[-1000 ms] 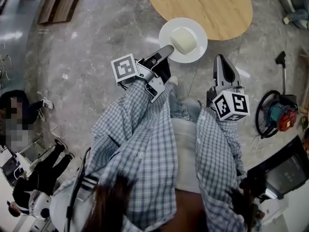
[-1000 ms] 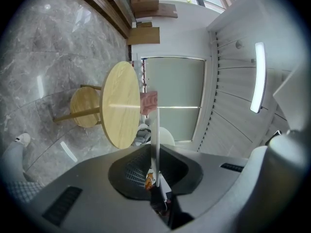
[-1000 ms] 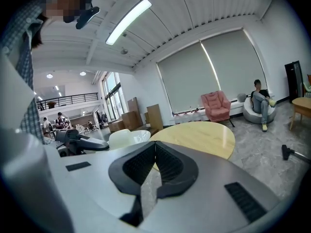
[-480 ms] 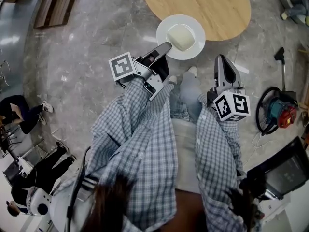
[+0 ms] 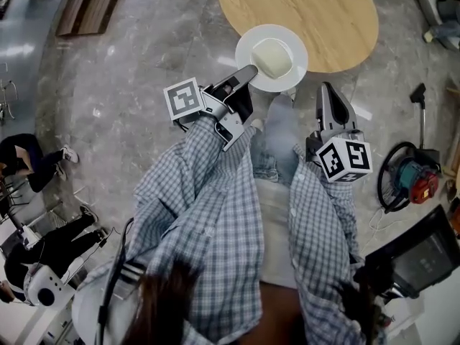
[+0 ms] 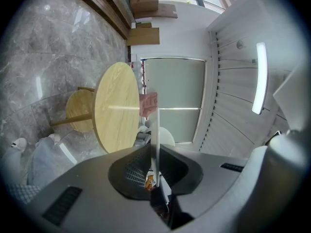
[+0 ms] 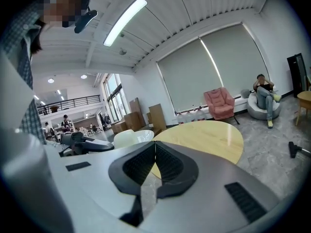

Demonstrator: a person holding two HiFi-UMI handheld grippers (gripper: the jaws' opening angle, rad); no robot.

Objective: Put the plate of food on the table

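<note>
The white plate (image 5: 287, 81) is gripped at its rim, at about 7 o'clock, by the left gripper (image 5: 246, 74). In the left gripper view the jaws are clamped on the plate, whose edge is seen as a thin white line between them. A pale block of food (image 5: 273, 57) is carried at the plate's centre. In the head view the plate is seen over the 6 o'clock edge of the round wooden table (image 5: 316, 6), partly over the wood and partly over the grey marble floor (image 5: 144, 63). Whether it rests on the tabletop cannot be told.

The right gripper (image 5: 328, 86) is held at about 4 o'clock from the plate, near it but apart. Its jaws are pressed together with nothing between them, as the right gripper view shows. A teal and red machine (image 5: 410, 172) is seen on the floor at 4 o'clock from that gripper.
</note>
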